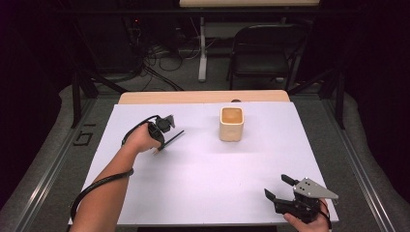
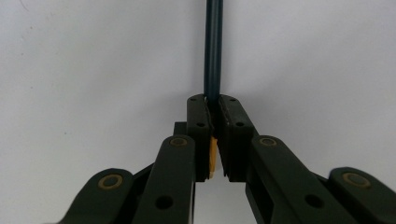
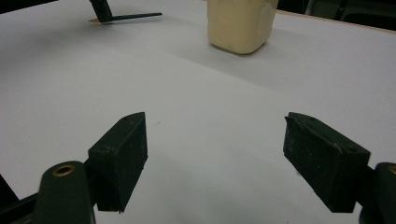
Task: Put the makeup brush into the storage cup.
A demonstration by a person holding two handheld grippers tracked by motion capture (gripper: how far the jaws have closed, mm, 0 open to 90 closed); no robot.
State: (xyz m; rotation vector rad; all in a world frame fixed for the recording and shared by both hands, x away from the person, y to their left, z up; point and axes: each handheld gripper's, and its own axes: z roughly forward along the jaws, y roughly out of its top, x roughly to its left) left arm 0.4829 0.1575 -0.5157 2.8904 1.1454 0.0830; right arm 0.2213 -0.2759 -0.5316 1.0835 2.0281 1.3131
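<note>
So I've got the pencil (image 2: 213, 51) clamped in my left tool (image 1: 163, 137) just off the bench (image 1: 203, 164), still well left of the cup (image 1: 231, 123), so dropping it in is what's left, I reckon, right tool (image 1: 280, 189) sitting spread apart.

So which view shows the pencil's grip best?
The left gripper view: the left gripper is shut on the dark pencil, its tan end between the jaws. The high view shows the pencil small beside the hand; the right gripper view shows it far off.
</note>
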